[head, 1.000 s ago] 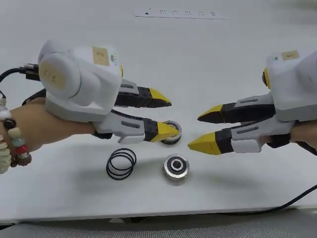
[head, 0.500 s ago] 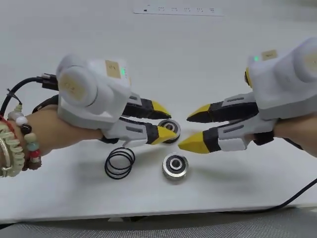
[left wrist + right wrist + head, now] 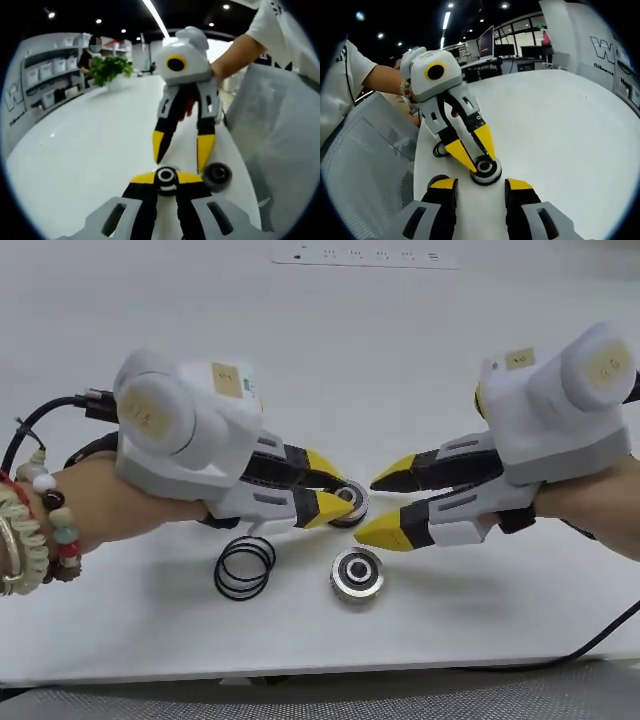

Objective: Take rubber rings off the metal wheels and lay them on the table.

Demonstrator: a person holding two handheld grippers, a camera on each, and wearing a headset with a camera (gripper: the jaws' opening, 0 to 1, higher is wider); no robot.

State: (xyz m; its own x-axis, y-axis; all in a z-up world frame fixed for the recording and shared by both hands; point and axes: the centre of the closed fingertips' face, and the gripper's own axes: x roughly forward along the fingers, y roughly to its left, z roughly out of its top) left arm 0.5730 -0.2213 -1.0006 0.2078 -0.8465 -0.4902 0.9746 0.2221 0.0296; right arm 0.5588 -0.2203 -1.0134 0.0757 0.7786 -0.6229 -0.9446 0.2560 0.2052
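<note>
White bench (image 3: pixel 420 370), plain top. Power strip (image 3: pixel 365 256) lies flat at the far edge. Beyond the bench: leafy potted plant (image 3: pixel 111 70), wall shelves (image 3: pixel 50 75) with pale bins beside it, a grey mesh chair back (image 3: pixel 365 165), dark monitors (image 3: pixel 486 46) on desks, ceiling strip light (image 3: pixel 157 17).

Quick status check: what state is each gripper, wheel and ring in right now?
Left gripper: fingers shut on the far wheel.
Right gripper: open, empty.
Far wheel: gripped, resting on the table.
Near wheel: free, flat on the table.
Rubber rings: off, lying on the table.
</note>
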